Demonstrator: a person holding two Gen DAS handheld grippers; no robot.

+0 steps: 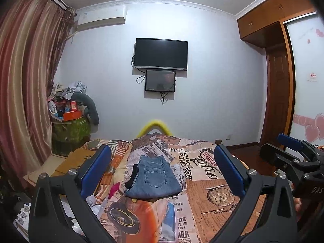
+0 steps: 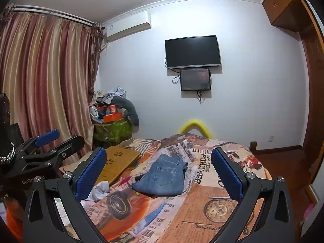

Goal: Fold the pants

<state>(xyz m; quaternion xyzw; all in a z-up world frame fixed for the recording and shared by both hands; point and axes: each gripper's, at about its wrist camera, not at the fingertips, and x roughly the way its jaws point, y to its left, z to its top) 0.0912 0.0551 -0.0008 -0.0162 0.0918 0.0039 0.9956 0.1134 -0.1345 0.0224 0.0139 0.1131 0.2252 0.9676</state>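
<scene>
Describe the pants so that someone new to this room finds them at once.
Start at the bed with its orange newspaper-print cover, below the wall television. Mid-bed lie the folded blue jeans, back pocket up: the only plain denim on the busy print.

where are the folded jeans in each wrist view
Left wrist: the folded jeans lie on the printed bedspread, centre of the frame, slightly left, between the open left hand-held gripper fingers.
Right wrist: the folded jeans lie at frame centre, between the open right hand-held gripper fingers.
Shared landmark: the wall-mounted TV hangs on the wall beyond the jeans in both views.
</scene>
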